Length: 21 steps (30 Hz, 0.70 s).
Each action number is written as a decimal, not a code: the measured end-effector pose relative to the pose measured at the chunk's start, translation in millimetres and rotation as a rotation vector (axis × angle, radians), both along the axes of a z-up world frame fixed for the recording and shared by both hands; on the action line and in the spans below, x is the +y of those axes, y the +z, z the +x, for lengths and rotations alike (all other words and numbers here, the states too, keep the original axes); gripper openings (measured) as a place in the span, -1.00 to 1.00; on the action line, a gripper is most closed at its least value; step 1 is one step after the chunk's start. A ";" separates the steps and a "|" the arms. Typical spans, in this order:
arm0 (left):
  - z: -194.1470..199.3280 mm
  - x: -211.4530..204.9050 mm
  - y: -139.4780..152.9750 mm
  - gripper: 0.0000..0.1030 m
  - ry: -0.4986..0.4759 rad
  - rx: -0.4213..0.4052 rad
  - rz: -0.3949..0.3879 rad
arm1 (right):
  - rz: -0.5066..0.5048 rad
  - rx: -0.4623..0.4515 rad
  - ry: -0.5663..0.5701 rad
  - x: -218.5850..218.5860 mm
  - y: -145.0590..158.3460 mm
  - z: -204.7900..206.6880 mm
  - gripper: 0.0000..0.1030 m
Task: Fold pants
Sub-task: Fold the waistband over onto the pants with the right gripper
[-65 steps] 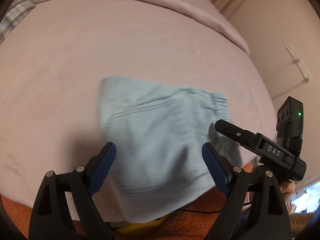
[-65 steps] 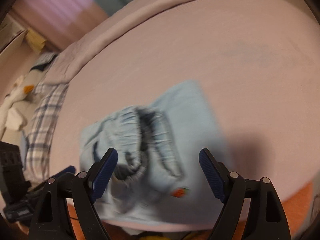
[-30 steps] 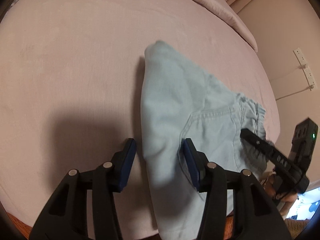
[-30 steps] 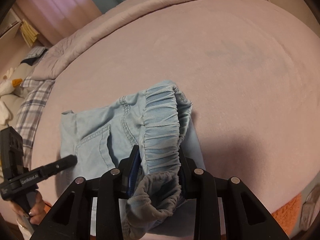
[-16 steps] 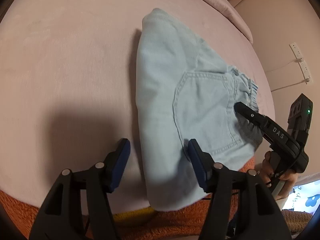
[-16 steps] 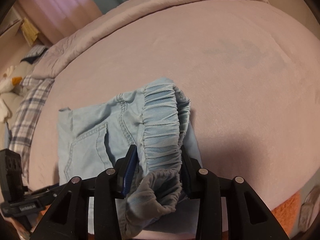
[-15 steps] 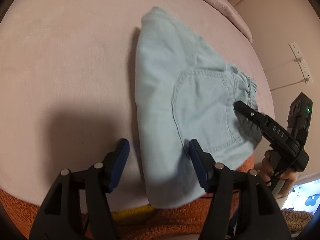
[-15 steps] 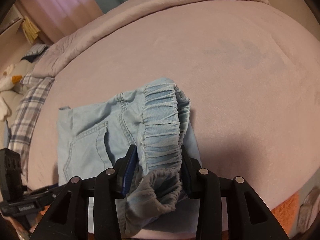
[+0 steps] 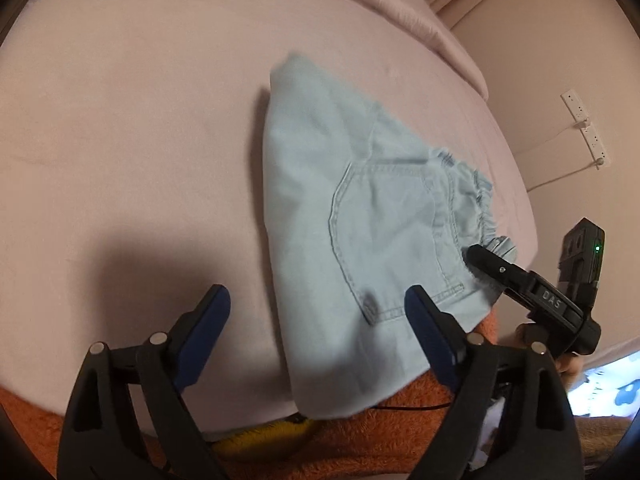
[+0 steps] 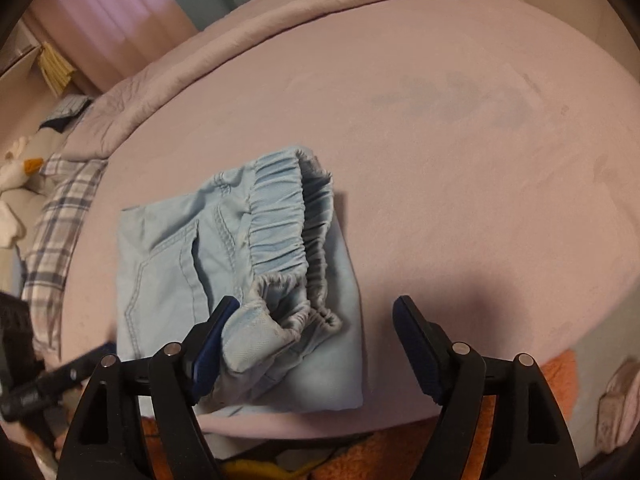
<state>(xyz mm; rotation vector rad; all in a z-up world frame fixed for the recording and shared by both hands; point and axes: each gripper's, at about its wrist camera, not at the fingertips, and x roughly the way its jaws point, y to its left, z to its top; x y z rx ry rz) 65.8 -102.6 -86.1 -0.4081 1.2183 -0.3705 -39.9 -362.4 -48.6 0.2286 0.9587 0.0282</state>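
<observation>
The light-blue pants (image 9: pixel 360 220) lie folded in a compact stack near the front edge of the pink bed (image 9: pixel 120 140), back pocket up. My left gripper (image 9: pixel 316 304) hovers over their near left edge; its jaws are opening, the pads clear of the cloth. In the right wrist view the elastic waistband (image 10: pixel 288 220) is on top of the pants (image 10: pixel 168 280). My right gripper (image 10: pixel 316 312) straddles the waistband's near end; its jaws are opening and no pad presses the fabric. One right gripper finger (image 9: pixel 492 264) shows at the pants' right edge.
A rolled duvet (image 10: pixel 280 12) runs along the bed's far side. A plaid cloth (image 10: pixel 60 220) and a plush toy (image 10: pixel 16 168) lie at the left. An orange fuzzy blanket (image 9: pixel 360 440) hangs below the front edge. A wall socket with a cable (image 9: pixel 584 128) is at the right.
Both grippers have gone from narrow around the pants to wide apart, letting go of the cloth. The waistband end has dropped onto the stack.
</observation>
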 end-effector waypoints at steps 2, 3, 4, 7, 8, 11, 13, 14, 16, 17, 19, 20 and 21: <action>3.5 -0.8 -9.4 0.67 0.013 0.015 -0.018 | 0.055 0.018 0.034 2.6 -10.2 4.3 0.51; 5.4 -2.6 -8.5 0.67 0.011 -0.004 -0.018 | 0.093 0.021 0.051 1.6 -14.9 6.0 0.51; 7.4 -4.8 -7.7 0.66 0.000 -0.013 -0.018 | 0.119 0.021 0.056 1.0 -18.7 7.4 0.51; 16.3 -9.2 -7.7 0.46 0.000 -0.018 -0.035 | 0.122 -0.013 0.070 4.0 -22.2 11.3 0.51; 18.3 -9.2 -7.3 0.30 0.003 -0.021 -0.037 | 0.127 -0.016 0.074 5.3 -22.7 13.3 0.51; 24.1 -19.0 -7.5 0.08 -0.003 -0.026 0.000 | 0.137 -0.028 0.094 11.7 -24.1 21.1 0.33; 21.6 -22.4 -2.9 -0.02 -0.009 -0.038 0.033 | 0.111 -0.019 0.088 18.4 -22.8 22.7 0.08; 21.2 -22.0 -1.1 -0.12 -0.008 -0.036 0.040 | 0.114 -0.015 0.088 22.6 -21.4 23.0 -0.07; 19.8 -16.8 6.3 -0.25 -0.001 -0.035 0.029 | 0.080 -0.020 0.082 29.9 -15.3 19.9 -0.16; 19.7 -14.9 9.7 -0.36 -0.002 -0.039 0.024 | 0.058 -0.024 0.083 32.1 -12.6 19.6 -0.21; 21.0 -12.0 23.8 -0.38 -0.009 -0.072 0.014 | 0.025 -0.054 0.097 42.4 0.1 16.3 -0.28; 22.2 -9.9 31.7 -0.38 -0.007 -0.096 0.020 | 0.022 -0.061 0.104 44.8 3.4 15.9 -0.30; 21.4 -7.4 37.5 -0.38 -0.004 -0.115 0.027 | 0.016 -0.072 0.116 50.0 10.7 16.2 -0.30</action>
